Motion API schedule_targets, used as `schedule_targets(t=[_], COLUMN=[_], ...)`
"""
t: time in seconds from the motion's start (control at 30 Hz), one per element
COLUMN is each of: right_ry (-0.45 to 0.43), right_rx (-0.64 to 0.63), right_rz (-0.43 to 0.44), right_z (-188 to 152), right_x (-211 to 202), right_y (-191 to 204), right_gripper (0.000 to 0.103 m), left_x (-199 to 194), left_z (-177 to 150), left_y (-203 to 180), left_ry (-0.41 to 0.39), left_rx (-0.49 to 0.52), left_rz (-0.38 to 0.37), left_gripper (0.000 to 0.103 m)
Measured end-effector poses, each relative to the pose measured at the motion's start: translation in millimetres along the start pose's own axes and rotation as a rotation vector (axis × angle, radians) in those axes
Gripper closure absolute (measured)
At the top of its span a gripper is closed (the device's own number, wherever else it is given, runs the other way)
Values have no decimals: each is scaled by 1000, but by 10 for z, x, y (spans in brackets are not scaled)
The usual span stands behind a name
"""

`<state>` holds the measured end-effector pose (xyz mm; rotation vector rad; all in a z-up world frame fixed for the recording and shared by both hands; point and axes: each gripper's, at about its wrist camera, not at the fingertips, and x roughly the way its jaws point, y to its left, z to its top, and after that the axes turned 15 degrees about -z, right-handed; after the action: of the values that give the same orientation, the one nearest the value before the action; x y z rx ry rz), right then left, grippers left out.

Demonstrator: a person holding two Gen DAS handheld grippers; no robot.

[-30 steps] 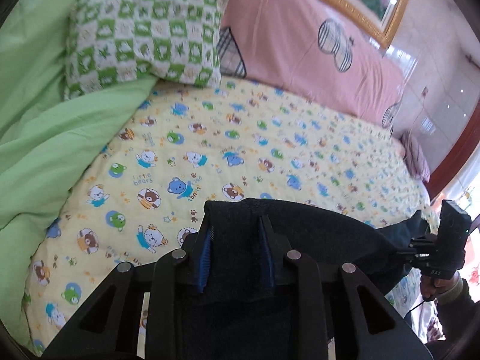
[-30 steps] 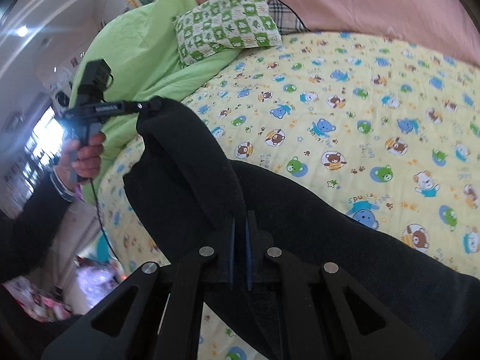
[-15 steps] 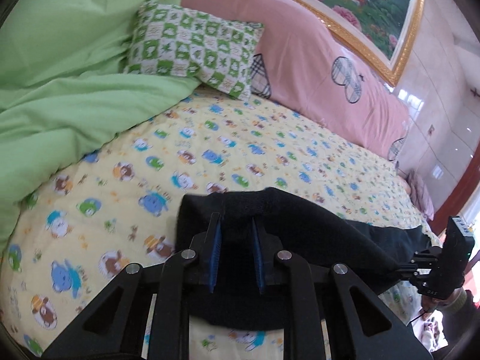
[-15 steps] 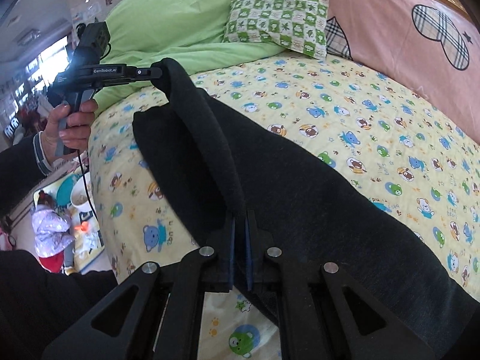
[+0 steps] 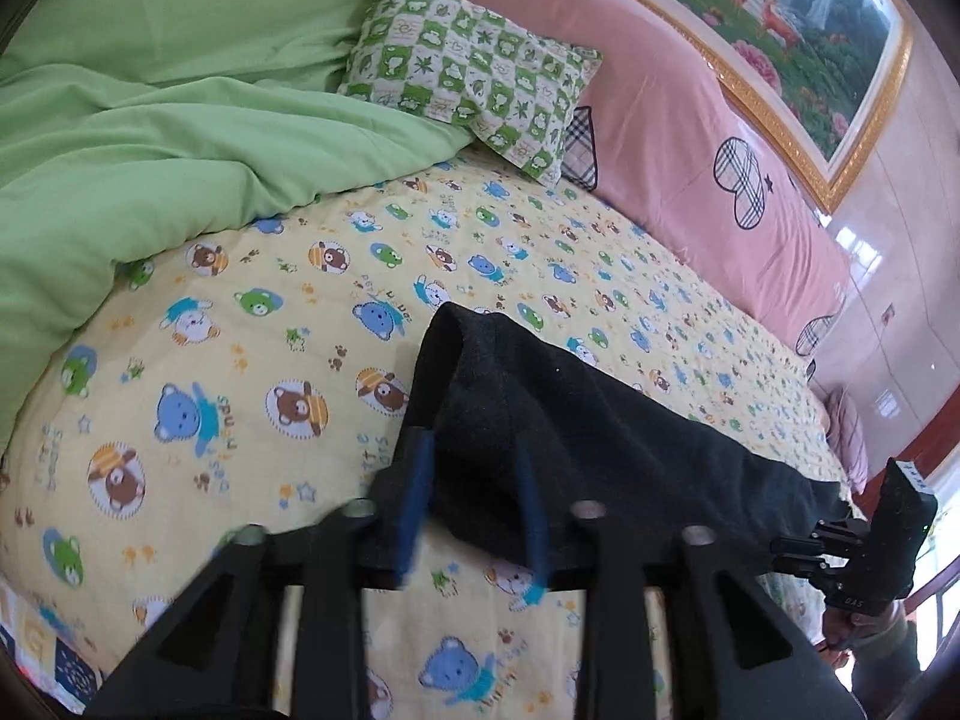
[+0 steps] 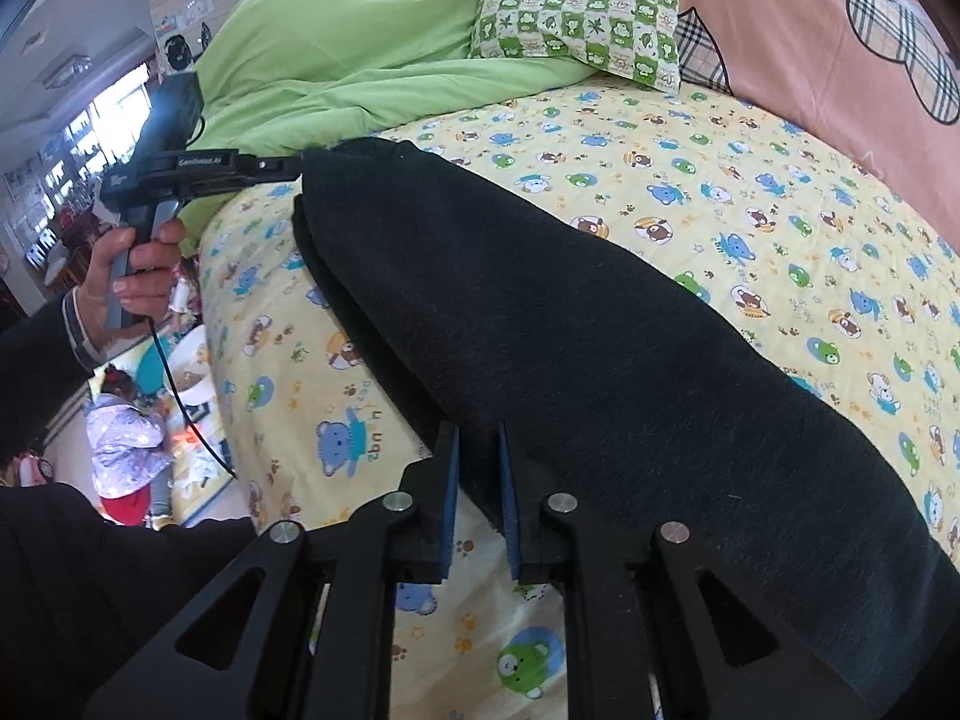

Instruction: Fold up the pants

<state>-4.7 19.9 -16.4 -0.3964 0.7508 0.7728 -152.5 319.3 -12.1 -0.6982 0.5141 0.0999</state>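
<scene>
Black pants (image 6: 570,324) lie folded lengthwise across the yellow bear-print sheet (image 6: 750,180). My right gripper (image 6: 477,429) is at their near end. Its jaws are opening, and the fabric's edge sits loosely between the blue pads (image 6: 450,498). My left gripper (image 5: 474,444) is at the other end of the pants (image 5: 600,432), also opening. The cloth lies between its pads (image 5: 414,504) with a gap on the left side. In the right wrist view the left gripper (image 6: 288,165) sits in a hand (image 6: 138,264) at the far end. The right gripper (image 5: 780,546) shows at the right edge of the left wrist view.
A green duvet (image 5: 150,150) is heaped at the left of the bed, with a green checked pillow (image 5: 480,78) against the pink headboard cover (image 5: 690,138). A framed picture (image 5: 810,30) hangs above. Off the bed's edge are clutter and a bowl on the floor (image 6: 180,384).
The pants have come down from being held up to lying flat on the sheet. Both grippers lowered toward the bed, and their jaws went from pinched on the cloth to apart.
</scene>
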Motion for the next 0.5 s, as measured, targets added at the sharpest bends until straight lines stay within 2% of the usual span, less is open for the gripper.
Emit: schedule_targets(t=[0.03,0.1,0.17,0.23,0.5], right_ry=[-6,-20,-41,-55,-73], right_rx=[8,29,52,79,189], right_rz=[16,34,36,45,41], right_z=[1,12,35,70,257], right_x=[-26,-70,-116,-144,-118], right_y=[-9,-27,-46,-79,-238], right_gripper=[82,65,59,58,58], left_x=[-22,-44,-23,39,177], left_z=[-7,-8,-1,6,-3], left_y=[-24,-63,-95,-109,-36], left_ry=[-6,-16,-10,7,20], left_rx=[-16,-32,-60,-104,-266], left_rz=[7,12,34,55,55], left_gripper=[46,45,43,42,39])
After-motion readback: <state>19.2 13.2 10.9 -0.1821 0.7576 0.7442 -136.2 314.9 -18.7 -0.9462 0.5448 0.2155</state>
